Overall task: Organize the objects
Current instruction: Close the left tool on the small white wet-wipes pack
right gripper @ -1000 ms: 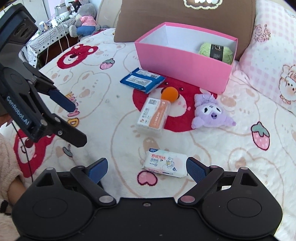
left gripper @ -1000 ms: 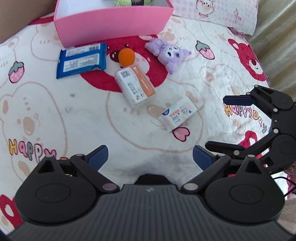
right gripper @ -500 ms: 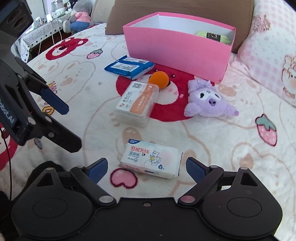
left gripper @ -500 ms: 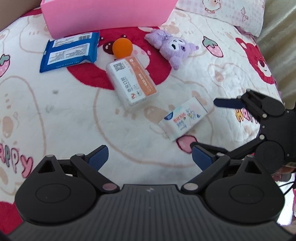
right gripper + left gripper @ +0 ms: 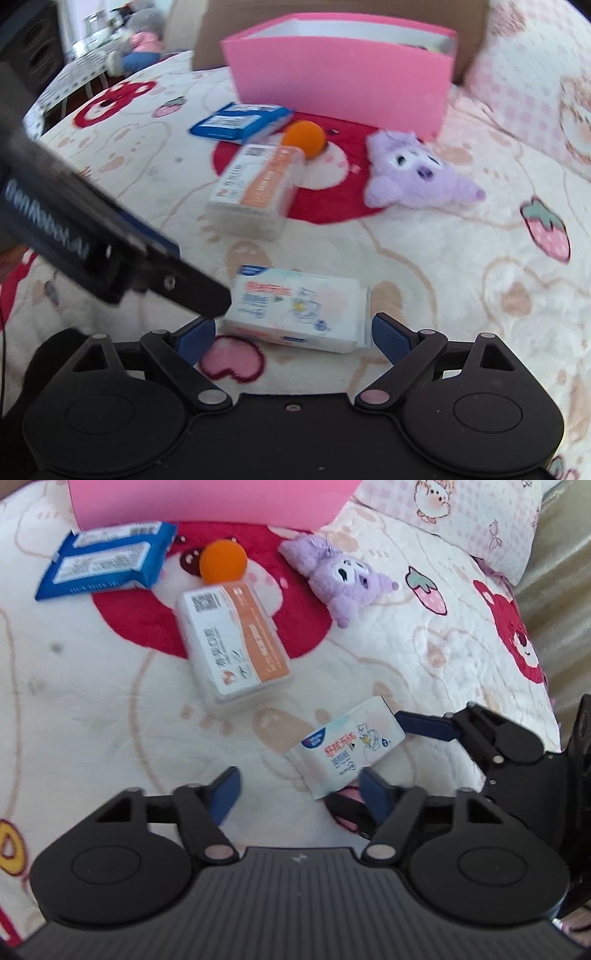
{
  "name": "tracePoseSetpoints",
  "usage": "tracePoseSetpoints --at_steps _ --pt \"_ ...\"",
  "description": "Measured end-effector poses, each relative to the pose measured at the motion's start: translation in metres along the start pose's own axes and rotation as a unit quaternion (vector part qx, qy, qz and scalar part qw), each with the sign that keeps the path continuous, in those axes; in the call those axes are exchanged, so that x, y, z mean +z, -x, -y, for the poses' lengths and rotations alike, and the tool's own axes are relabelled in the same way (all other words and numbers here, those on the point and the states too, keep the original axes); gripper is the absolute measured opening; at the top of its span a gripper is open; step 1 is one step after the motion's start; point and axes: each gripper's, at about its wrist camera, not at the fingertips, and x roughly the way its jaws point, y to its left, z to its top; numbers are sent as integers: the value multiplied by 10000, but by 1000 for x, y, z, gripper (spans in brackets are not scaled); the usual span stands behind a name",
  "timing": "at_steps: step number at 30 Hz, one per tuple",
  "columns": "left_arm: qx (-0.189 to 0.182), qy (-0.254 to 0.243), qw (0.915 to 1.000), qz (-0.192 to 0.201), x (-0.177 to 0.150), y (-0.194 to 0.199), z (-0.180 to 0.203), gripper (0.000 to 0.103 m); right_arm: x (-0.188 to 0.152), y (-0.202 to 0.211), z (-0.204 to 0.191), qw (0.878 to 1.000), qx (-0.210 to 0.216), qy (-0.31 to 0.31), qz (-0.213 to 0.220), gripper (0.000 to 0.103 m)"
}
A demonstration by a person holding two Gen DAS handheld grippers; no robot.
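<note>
While both of our grippers hang low over the bedspread (image 5: 461, 258), the white tissue pack (image 5: 299, 308) serves as our landmark, lying flat on the cartoon-printed cover nearest to us. Our right gripper (image 5: 293, 334) stands wide, one blue pad just beside each short end of the tissue pack, and we cannot see either pad pressing on it. Our left gripper (image 5: 299, 790) is closing with nothing between its jaws; in the left wrist view the tissue pack (image 5: 347, 747) sits just beyond its right-hand pad, and the right gripper (image 5: 391, 753) straddles the pack from the right side of that view.

Beyond the tissue pack, near it, lies a clear box with an orange and white label (image 5: 256, 188). An orange ball (image 5: 304, 138) touches the far end of that box. Farther from the tissue pack and to the left of the ball rests a blue packet (image 5: 242, 122). A purple plush toy (image 5: 417, 173) lies beyond the tissue pack and to the right. The pink box (image 5: 343, 81) stands farthest from the tissue pack, behind all of these, with its top open; from here its contents are too hidden to make out. A pink checked pillow (image 5: 528, 81) lies to the right of the pink box.
</note>
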Motion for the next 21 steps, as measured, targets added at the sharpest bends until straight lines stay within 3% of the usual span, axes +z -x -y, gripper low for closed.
tracePoseSetpoints --at_steps 8,14,18,21 --pt "-163 226 9994 182 -4 -17 1 51 -13 -2 -6 9994 -170 -43 306 94" --pt "-329 570 9976 226 -6 -20 -1 35 -17 -1 -9 9987 -319 -101 374 91" --pt "-233 204 9994 171 -9 -23 9 30 -18 -5 -19 9978 -571 253 230 89" --pt "-177 215 9994 201 -8 -22 11 30 -14 -4 -16 9986 -443 236 187 83"
